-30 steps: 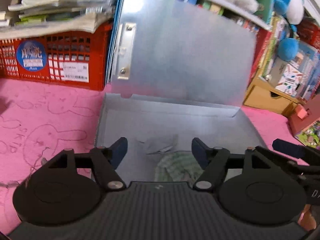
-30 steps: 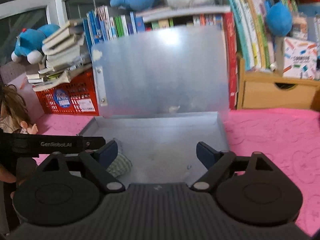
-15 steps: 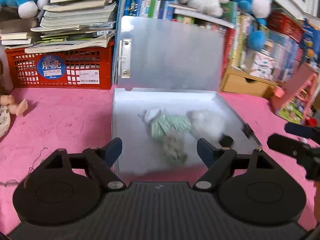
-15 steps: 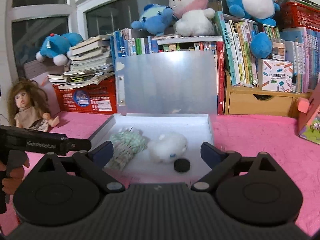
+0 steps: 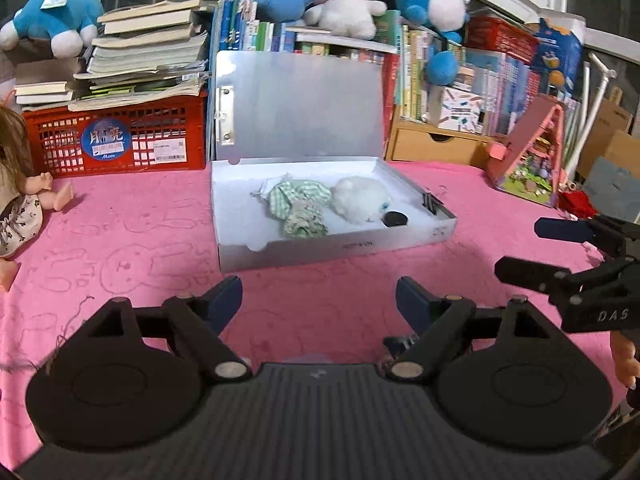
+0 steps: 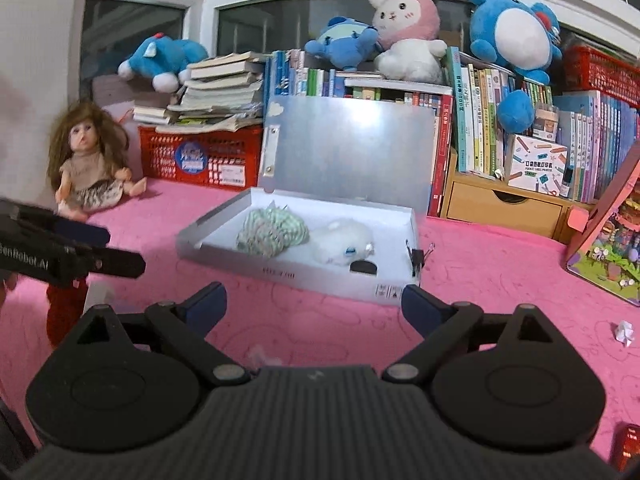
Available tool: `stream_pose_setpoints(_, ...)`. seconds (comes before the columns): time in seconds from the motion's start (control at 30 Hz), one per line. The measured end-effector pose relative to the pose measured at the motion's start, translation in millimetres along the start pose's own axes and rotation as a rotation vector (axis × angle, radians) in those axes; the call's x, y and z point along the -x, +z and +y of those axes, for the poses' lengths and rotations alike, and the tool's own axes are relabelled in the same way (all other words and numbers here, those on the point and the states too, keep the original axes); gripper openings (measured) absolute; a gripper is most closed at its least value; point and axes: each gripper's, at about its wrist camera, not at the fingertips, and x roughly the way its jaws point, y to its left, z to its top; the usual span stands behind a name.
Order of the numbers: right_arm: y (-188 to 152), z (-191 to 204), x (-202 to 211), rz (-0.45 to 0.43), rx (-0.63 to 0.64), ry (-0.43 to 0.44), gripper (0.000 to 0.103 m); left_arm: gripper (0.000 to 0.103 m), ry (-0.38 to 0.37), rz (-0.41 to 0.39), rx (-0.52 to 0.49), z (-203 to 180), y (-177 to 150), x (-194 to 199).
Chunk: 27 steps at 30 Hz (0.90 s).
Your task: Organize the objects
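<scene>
A doll (image 6: pixel 90 160) sits on the pink cloth (image 6: pixel 500 272) beside a red crate (image 6: pixel 200 156) stacked with books (image 6: pixel 220 88). Plush toys (image 6: pixel 404 24) top the bookshelf.

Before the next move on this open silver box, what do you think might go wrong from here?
1. The lid stands upright against the books; a nudge might drop it shut.
2. The binder clip sits on the box wall's right front corner and may snag fingers reaching in.
3. The black disc lies against the white plush, so pinching one may drag the other.
</scene>
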Motion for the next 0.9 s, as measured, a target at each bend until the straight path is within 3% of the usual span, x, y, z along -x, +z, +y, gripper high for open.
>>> stream_pose_setpoints(0.23,-23,18,12,0.005,0.060,-0.004,0.098,0.088,-0.001,-0.009,-0.014,-8,-21,12)
stream_pose_setpoints(0.9,-62,46,23,0.048,0.032,0.036,0.098,0.089,0.048,-0.071,-0.048,-12,-76,44)
